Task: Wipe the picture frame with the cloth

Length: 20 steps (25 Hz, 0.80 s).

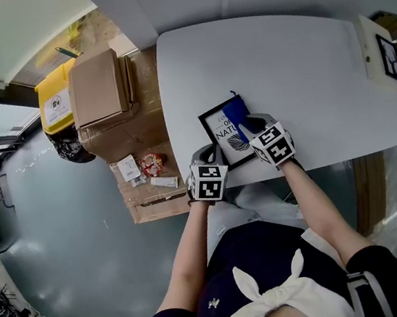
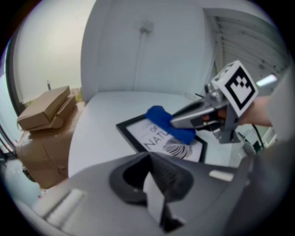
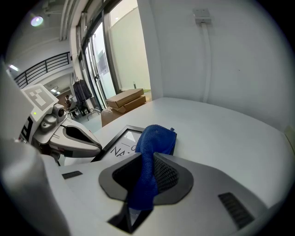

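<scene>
Right tongs (image 3: 145, 180) tight on cloth (image 3: 155, 138) atop picture frame (image 3: 120, 146), left tongs (image 2: 154, 185) closed empty: gripper views only.

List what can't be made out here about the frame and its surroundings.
- Print on the picture frame: head view, partly covered by the cloth and right gripper, so the wording is incomplete.
- Frame's near edge: left gripper view, hidden behind the body of the left gripper.
- Small packets on the cardboard: head view, too small to identify.
</scene>
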{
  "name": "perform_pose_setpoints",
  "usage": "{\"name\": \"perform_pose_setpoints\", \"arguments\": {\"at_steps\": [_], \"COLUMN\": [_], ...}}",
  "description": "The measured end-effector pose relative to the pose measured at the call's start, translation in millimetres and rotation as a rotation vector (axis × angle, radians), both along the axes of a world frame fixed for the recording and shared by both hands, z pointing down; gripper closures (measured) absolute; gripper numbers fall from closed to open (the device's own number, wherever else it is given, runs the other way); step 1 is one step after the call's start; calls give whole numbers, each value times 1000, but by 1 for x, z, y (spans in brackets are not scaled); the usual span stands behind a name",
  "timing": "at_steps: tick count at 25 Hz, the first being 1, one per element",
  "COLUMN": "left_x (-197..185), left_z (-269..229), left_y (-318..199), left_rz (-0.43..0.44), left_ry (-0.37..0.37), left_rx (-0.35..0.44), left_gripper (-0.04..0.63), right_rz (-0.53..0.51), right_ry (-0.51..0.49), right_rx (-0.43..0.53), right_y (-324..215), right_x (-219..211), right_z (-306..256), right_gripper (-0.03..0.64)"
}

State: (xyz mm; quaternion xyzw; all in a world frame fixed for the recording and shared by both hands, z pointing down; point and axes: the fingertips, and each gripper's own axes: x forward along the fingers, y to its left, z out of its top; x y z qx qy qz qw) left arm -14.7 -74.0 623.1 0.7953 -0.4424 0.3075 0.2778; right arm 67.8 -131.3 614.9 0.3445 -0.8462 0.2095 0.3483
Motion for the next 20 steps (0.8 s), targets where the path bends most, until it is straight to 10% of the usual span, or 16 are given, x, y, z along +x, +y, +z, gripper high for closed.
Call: {"name": "perform_pose_setpoints", "arguments": {"at_steps": [20], "left_x": [0], "left_z": [0], "left_y": [0], "left_rz": [-1], "left_ry": [10], "left_rx": [-3], "left_gripper": [592], "right_rz": [16], "right_ry": [4], "right_rx": [-7], "right_y": [8], "right_x": [2], "right_z": [2], "right_gripper": [546]}}
